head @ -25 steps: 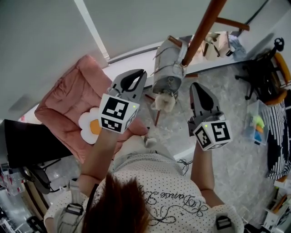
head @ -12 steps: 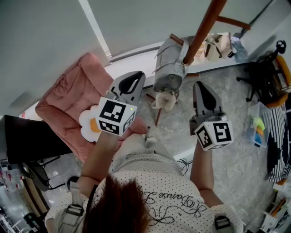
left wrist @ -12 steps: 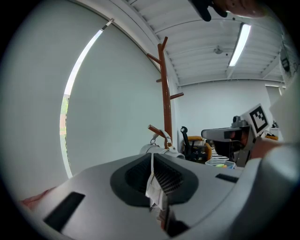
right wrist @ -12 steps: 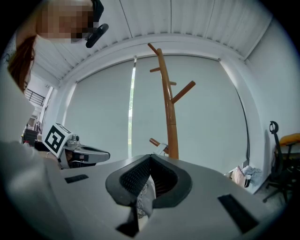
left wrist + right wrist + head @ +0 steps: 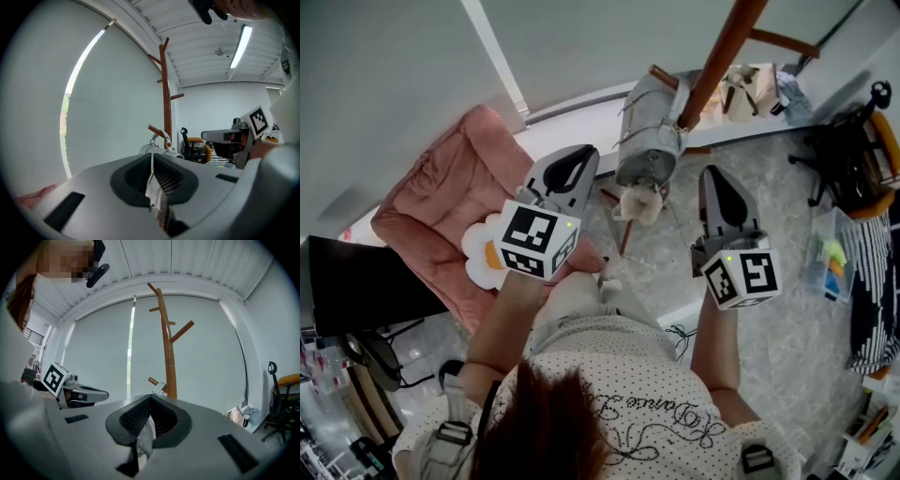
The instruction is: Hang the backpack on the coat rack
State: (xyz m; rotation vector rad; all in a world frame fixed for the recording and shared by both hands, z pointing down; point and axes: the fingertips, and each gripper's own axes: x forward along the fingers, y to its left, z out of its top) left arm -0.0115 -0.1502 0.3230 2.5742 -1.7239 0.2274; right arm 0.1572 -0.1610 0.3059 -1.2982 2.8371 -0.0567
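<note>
Both jaws closed, nothing pinched: left gripper point(image 5: 579, 155), right gripper point(image 5: 713, 176). Grey backpack point(image 5: 649, 131) hung on low peg of wooden coat rack point(image 5: 722, 56), probably a plush charm point(image 5: 639, 206) beneath. Marbled grey floor point(image 5: 787, 361), pink armchair point(image 5: 441, 202) left, office chair point(image 5: 844, 155) right.

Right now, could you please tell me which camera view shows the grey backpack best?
The head view: the whole backpack shows from above, hanging on the coat rack. The left gripper view shows only its top behind the jaws; the right gripper view shows little more than a strap beside the pole.
</note>
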